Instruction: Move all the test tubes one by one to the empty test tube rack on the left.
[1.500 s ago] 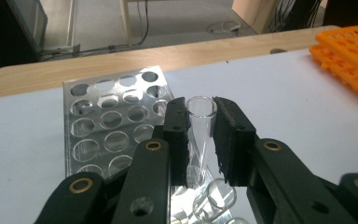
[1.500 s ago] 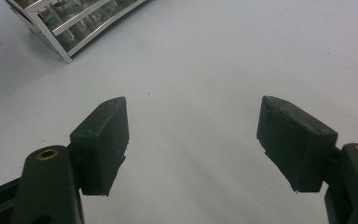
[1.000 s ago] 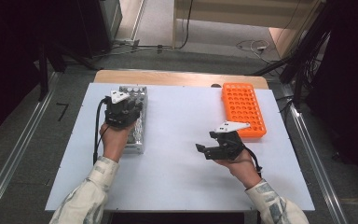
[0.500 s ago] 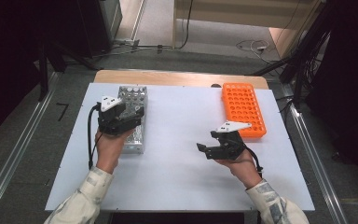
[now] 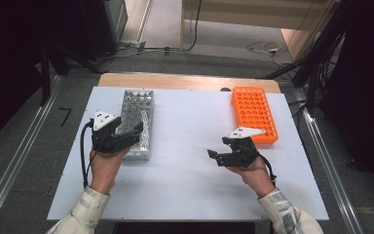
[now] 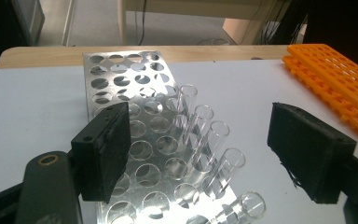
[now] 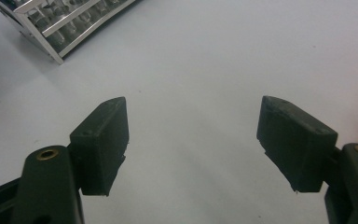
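Note:
A metal tube rack [image 5: 139, 114] lies at the left of the white table, with several clear glass tubes [image 6: 212, 140] standing in its near-right holes. My left gripper [image 5: 135, 132] hovers over the rack's near end. Its jaws have just been opening and now stand wide apart. In the left gripper view the tubes show between the pads [image 6: 105, 149], untouched. An empty orange rack [image 5: 254, 114] lies at the right. Beside its near end my right gripper [image 5: 217, 148] points left over bare table, open with nothing between its jaws [image 7: 191, 105].
The white table top [image 5: 185, 170] stretches between the two racks. A wooden strip [image 5: 190, 80] runs along the far edge. Cables and dark stands sit on the floor beyond. The metal rack's corner [image 7: 60, 23] shows in the right gripper view.
My left hand has drawn back from the middle of the metal rack toward its near end, and its jaws have opened. The right hand has kept still.

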`<action>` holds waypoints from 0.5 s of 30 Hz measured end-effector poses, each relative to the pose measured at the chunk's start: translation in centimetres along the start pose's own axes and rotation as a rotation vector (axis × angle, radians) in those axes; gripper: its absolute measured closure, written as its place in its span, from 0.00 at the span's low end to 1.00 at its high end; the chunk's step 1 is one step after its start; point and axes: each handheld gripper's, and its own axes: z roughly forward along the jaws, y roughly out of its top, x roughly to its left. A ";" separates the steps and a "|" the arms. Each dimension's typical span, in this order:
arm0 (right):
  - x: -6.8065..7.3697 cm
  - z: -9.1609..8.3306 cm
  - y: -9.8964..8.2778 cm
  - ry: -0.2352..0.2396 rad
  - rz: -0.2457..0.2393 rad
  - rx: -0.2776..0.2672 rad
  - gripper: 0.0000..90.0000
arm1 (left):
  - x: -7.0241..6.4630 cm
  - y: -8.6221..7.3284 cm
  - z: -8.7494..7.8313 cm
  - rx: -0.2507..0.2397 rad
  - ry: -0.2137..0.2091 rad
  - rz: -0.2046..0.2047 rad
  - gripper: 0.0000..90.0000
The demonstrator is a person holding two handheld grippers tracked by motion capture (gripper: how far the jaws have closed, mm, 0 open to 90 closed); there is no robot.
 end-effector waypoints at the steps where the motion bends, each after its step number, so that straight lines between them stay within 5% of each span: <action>1: -0.1 -0.1 -0.1 -0.003 0.005 -0.003 0.26 | 0.0 -0.1 -0.2 -0.004 0.003 -0.001 0.23; 15: -1.4 -2.3 -1.9 -0.078 0.061 -0.030 0.25 | 1.7 -2.7 -3.8 -0.004 0.043 0.001 0.22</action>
